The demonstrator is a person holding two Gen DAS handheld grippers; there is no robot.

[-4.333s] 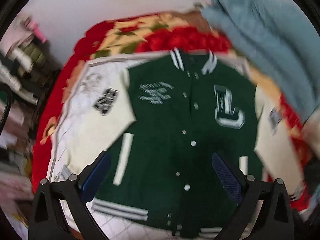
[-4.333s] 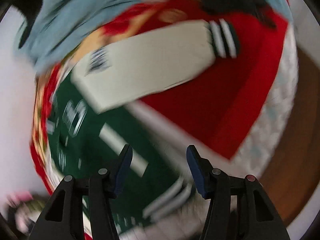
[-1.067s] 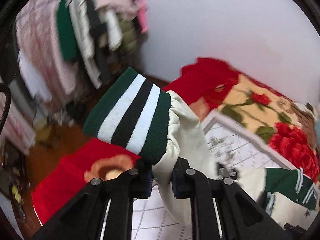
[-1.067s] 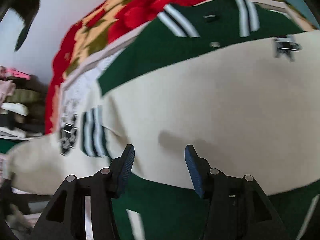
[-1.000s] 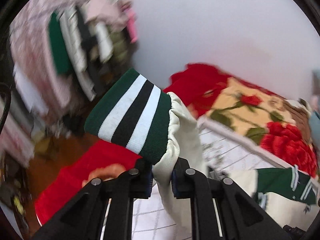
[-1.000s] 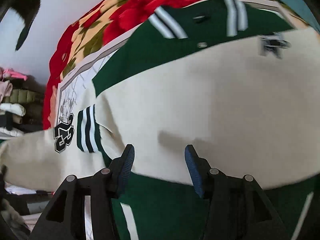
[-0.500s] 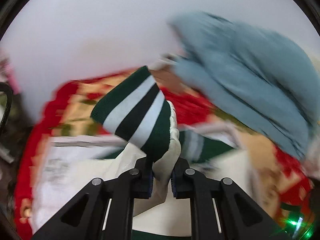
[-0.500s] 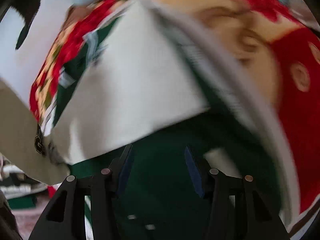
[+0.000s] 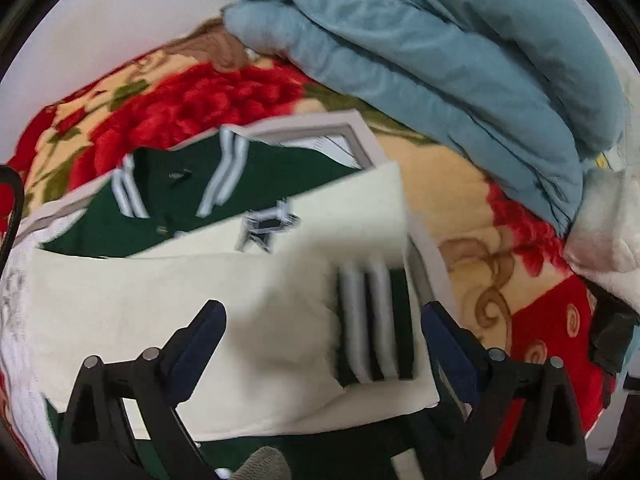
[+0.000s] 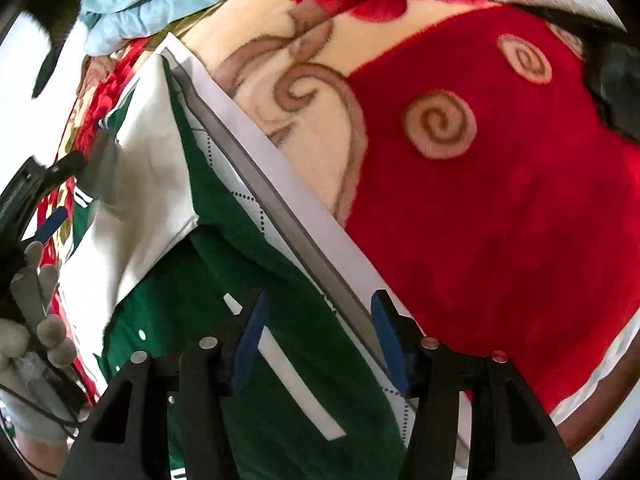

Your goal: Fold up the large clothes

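Left gripper point(image 9: 322, 336) spread wide, empty, above cream sleeve point(image 9: 180, 300) folded across green jacket point(image 9: 280, 168). Right gripper point(image 10: 316, 340) also parted, empty, over jacket's edge. Jacket lies on white mat point(image 10: 280, 184) atop red floral blanket point(image 10: 500, 184).

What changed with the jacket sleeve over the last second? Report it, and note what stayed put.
The left gripper, shut on the striped cuff a second ago, carried it across the jacket and let go; its jaws are now wide open, and the cream sleeve lies folded over the green front. The right gripper stayed open and empty. The blue quilt and flowered blanket are unchanged.
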